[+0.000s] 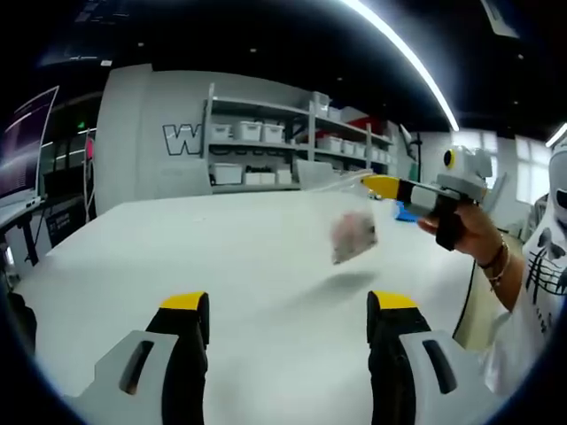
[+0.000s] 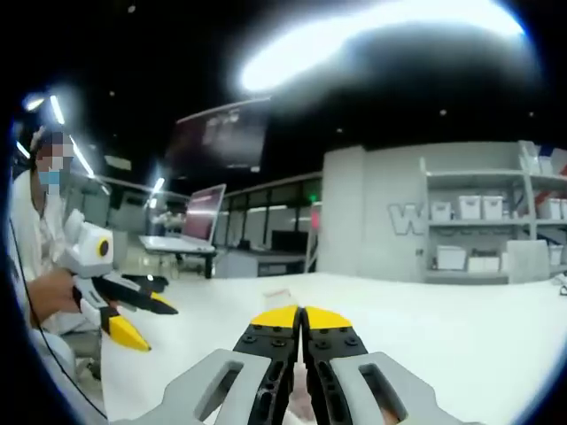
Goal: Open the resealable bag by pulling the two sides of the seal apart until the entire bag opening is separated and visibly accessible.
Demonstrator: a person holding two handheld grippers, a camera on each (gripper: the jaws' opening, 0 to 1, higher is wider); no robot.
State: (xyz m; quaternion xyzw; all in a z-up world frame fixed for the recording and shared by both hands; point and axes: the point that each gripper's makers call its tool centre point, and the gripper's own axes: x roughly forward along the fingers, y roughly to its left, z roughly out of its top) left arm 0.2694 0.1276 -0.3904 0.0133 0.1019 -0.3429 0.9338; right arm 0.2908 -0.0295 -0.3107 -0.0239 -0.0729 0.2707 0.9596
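A clear resealable bag (image 1: 347,217) with a pinkish lump inside hangs in the air over the white table (image 1: 213,257). In the left gripper view my right gripper (image 1: 376,184) comes in from the right, held by a hand (image 1: 474,232), with its yellow-tipped jaws shut on the bag's top edge. My left gripper (image 1: 288,305) stands open low over the table, short of the bag and touching nothing. In the right gripper view the right gripper (image 2: 301,315) has its jaws pressed together, and a pale bit of bag (image 2: 298,400) shows blurred beneath them. The left gripper (image 2: 155,326) is at the left, open.
Grey shelving (image 1: 266,142) with white bins stands behind the table, and appears again as shelving (image 2: 483,221) at the right. A desk with an open laptop (image 2: 202,217) lies beyond the table's far end. A dark screen (image 1: 22,142) is at the left. The person stands at the table's edge.
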